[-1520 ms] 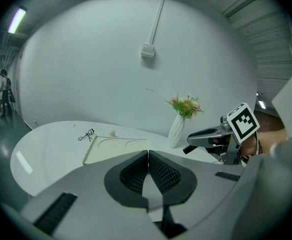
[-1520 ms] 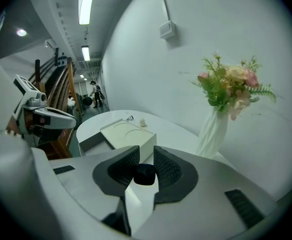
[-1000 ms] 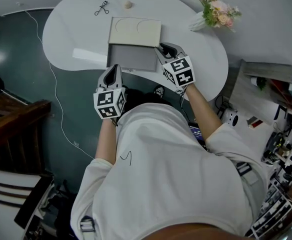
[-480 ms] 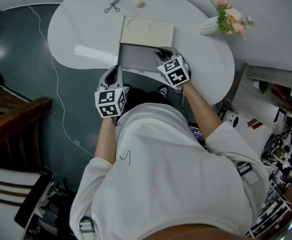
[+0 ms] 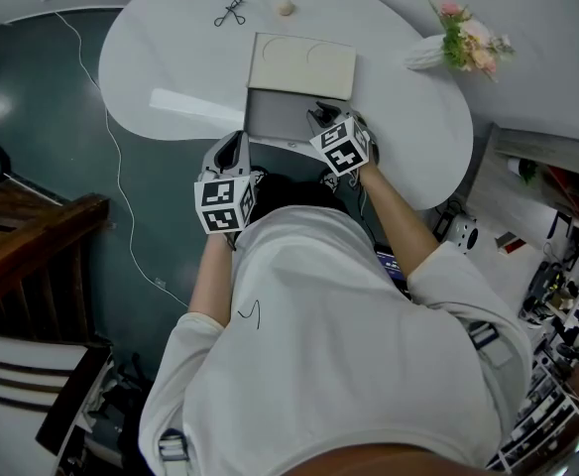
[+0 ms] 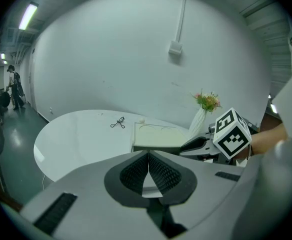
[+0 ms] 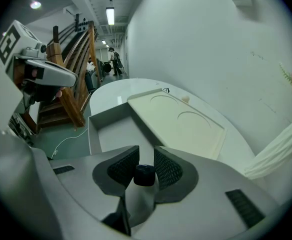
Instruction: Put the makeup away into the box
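Right gripper: jaws clamped on a small dark makeup item above the open box at the desk's near edge. Left gripper: jaws together, empty, just off that edge.

White short-sleeved shirt worn, dark squiggle marked at 9 o'clock. Grey left gripper and right gripper, 1 black-and-white marker cube fitted to each.

Perhaps a workshop, wooden staircase, ceiling striplight
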`<state>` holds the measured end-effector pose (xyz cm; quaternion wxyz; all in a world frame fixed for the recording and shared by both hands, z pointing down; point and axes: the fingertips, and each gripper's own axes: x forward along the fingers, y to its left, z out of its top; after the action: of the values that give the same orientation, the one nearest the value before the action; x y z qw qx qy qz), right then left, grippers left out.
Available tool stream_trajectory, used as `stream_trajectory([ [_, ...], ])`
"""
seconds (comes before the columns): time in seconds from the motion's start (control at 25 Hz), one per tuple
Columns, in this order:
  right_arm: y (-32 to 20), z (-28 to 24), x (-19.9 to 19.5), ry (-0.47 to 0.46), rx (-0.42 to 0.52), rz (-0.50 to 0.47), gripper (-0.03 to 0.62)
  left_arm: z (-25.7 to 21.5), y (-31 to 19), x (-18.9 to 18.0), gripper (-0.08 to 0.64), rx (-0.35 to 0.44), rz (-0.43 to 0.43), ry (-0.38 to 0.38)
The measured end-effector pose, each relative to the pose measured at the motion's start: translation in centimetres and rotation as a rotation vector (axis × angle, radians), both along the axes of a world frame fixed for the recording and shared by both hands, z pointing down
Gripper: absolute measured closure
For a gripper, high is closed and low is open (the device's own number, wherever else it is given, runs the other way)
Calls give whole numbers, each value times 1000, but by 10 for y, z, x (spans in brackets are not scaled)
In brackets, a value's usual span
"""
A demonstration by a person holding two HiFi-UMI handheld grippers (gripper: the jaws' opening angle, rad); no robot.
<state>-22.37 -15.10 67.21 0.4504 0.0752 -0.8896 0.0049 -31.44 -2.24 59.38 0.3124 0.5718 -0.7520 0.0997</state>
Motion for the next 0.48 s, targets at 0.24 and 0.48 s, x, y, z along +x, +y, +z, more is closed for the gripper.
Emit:
stream_trajectory([
  [0.24, 5, 4, -1, -6, -32, 21, 500, 1, 1, 2, 540, -3, 7, -1],
  [0.48, 5, 2, 0, -25, -45, 34, 500, 0, 0, 4, 540, -4, 10, -2],
])
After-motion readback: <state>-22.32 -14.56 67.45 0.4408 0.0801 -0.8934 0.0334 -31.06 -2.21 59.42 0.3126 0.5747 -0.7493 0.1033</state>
